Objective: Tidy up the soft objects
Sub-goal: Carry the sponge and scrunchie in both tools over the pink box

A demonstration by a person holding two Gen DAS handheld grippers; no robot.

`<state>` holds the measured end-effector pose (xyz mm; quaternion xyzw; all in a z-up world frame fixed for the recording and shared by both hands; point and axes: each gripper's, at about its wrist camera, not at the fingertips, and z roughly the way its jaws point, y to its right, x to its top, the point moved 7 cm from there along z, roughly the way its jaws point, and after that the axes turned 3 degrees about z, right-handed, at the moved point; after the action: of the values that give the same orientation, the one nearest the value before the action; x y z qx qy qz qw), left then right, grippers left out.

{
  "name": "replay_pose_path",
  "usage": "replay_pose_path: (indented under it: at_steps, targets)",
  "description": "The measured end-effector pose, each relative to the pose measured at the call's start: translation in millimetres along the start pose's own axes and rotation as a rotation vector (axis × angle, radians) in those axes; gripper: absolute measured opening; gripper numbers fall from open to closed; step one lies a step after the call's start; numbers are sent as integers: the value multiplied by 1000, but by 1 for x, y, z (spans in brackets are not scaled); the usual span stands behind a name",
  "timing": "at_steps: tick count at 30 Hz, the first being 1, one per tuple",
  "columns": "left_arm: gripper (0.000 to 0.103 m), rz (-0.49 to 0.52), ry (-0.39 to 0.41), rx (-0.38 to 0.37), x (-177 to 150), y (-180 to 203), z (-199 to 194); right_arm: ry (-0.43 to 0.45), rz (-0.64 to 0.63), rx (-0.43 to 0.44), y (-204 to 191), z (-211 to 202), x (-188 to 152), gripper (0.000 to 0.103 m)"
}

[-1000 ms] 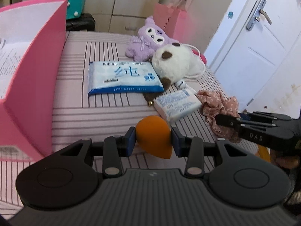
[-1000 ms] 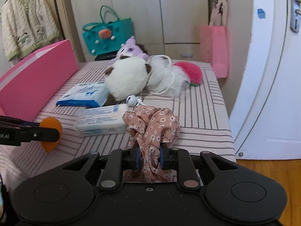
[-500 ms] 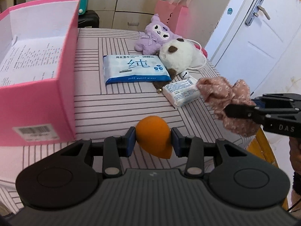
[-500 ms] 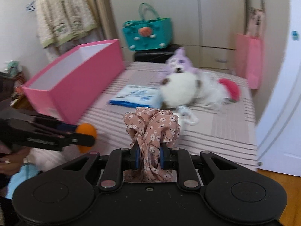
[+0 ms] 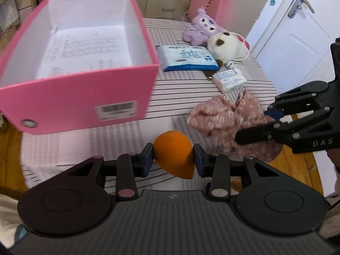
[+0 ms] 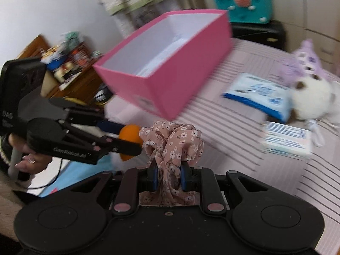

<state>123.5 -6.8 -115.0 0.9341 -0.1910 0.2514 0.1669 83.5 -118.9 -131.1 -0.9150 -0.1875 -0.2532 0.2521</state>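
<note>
The left gripper (image 5: 173, 162) pinches an orange teardrop sponge (image 5: 173, 153) between its blue pads, and the right gripper (image 6: 169, 177) clamps a bunched pink floral scrunchie (image 6: 172, 142); both are held in the air over the near edge of the striped table (image 5: 180, 97). Beyond them stands an open pink box (image 5: 85, 97). To its right on the table lie a blue wipes pack (image 5: 187, 58), a small tissue packet (image 5: 229, 79), a white plush (image 5: 223, 46) and a purple plush (image 5: 201, 28).

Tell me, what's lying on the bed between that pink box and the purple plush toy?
Only the blue-and-white wipes pack on the striped sheet, between the pink box and the purple plush; the left wrist view shows it best.
</note>
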Motion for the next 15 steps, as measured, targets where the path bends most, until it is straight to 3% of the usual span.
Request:
replay_pose_path:
  at_steps: [9, 13, 15]
  targets:
    - [39, -33, 20, 21, 1, -26, -38, -24, -66, 121, -47, 12, 25, 23]
    - [39, -37, 18, 11, 7, -38, -45, 17, -92, 112, -56, 9, 48, 23]
    - [39, -22, 63, 13, 19, -42, -54, 46, -110, 90, -57, 8, 59, 23]
